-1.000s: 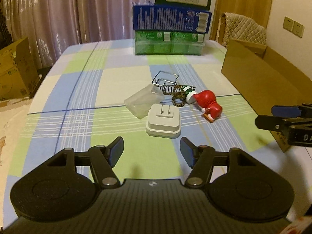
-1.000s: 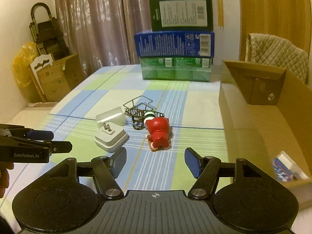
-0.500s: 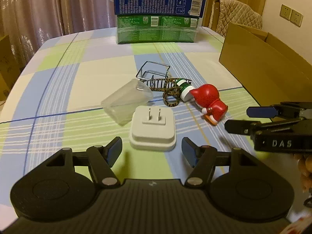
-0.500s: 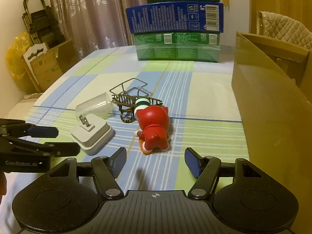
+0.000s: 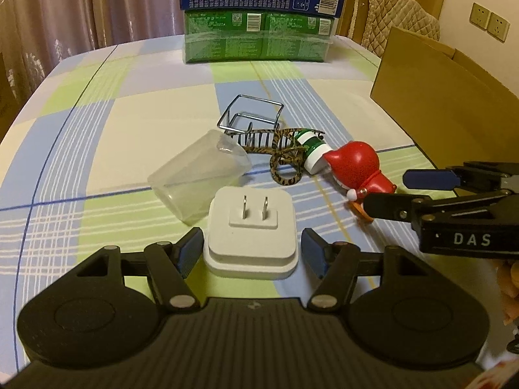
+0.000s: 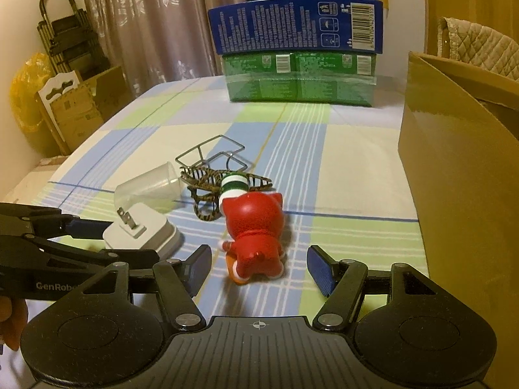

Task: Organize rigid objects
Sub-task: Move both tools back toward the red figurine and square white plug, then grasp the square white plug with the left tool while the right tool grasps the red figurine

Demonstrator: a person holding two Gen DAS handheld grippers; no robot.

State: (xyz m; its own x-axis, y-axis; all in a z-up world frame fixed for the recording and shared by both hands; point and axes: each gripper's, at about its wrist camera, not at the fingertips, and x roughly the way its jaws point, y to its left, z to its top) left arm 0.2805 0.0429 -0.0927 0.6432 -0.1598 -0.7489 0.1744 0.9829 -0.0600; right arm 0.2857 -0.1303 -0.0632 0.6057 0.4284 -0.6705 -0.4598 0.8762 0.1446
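Note:
A white plug adapter (image 5: 251, 231) lies prongs up on the checked tablecloth, and my open left gripper (image 5: 251, 254) has a finger on each side of its near end. A red toy figure (image 6: 254, 231) lies on its side, and my open right gripper (image 6: 259, 267) reaches around its near end. The adapter also shows in the right wrist view (image 6: 142, 231), and the toy in the left wrist view (image 5: 355, 168). Behind them lie a clear plastic cup (image 5: 198, 176), a green-and-white bottle (image 5: 311, 150), a tiger-striped hair clip (image 5: 282, 154) and a wire rack (image 5: 251, 120).
A tall open cardboard box (image 6: 460, 175) stands on the right of the table. Stacked green and blue cartons (image 6: 300, 55) stand at the far edge. Cardboard and a folded ladder (image 6: 65, 52) stand on the floor at the left.
Both grippers have moved forward and down. The left one now straddles the adapter and the right one straddles the red toy. Both remain open.

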